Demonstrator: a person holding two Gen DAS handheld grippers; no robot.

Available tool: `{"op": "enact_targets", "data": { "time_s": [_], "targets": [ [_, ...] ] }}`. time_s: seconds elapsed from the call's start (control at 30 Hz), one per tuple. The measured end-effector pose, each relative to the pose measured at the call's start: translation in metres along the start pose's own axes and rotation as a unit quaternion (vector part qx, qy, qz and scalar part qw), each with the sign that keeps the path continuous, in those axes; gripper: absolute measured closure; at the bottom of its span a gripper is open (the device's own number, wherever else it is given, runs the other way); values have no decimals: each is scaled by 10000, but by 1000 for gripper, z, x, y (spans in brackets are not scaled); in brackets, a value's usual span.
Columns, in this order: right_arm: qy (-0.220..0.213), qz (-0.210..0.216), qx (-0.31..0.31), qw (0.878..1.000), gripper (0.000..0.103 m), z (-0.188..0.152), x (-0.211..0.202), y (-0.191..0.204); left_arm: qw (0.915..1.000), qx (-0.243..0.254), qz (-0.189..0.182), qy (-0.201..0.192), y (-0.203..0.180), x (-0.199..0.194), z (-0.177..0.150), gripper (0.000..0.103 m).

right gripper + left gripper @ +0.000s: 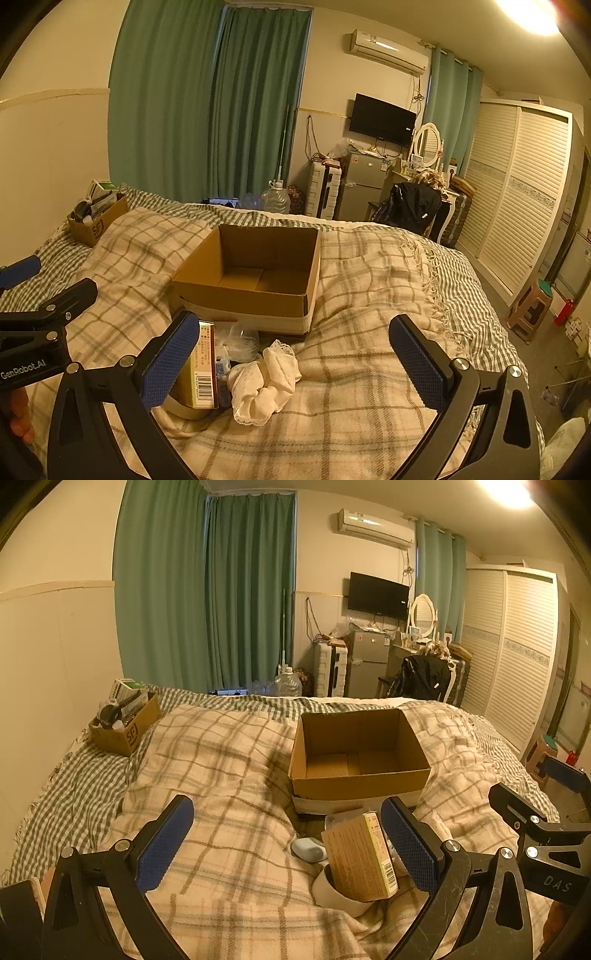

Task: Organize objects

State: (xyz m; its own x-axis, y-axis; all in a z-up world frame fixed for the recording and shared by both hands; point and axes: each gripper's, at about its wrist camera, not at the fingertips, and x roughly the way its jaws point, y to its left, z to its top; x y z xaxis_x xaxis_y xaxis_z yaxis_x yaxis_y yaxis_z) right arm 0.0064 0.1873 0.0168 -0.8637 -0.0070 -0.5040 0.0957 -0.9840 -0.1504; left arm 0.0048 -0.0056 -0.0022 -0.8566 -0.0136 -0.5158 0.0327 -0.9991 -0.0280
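An empty brown cardboard box [360, 753] sits on the plaid blanket; it also shows in the right wrist view [251, 273]. In front of it lies a small pile: a tan carton with a barcode [360, 856] [203, 369] leaning on a white tape roll [332, 890], a pale blue object [308, 849], a clear plastic piece [242, 338] and a white lace cloth [266, 380]. My left gripper [286, 843] is open, its right finger beside the carton. My right gripper [295, 362] is open above the cloth, its left finger next to the carton.
A second cardboard box [123, 720] full of small items stands at the bed's far left by the wall. The bed's right edge [491, 332] drops to the floor, with a stool [530, 310] there. Fridge, chair and wardrobe stand beyond the bed.
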Motion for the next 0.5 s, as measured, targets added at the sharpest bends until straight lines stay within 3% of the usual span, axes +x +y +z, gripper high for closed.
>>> {"op": "enact_targets", "data": {
  "time_s": [0.5],
  "targets": [
    [8,40,-52,10000,0,1,-3,3,9998,6,-65,-182,-2,-8,1,0]
  ]
}}
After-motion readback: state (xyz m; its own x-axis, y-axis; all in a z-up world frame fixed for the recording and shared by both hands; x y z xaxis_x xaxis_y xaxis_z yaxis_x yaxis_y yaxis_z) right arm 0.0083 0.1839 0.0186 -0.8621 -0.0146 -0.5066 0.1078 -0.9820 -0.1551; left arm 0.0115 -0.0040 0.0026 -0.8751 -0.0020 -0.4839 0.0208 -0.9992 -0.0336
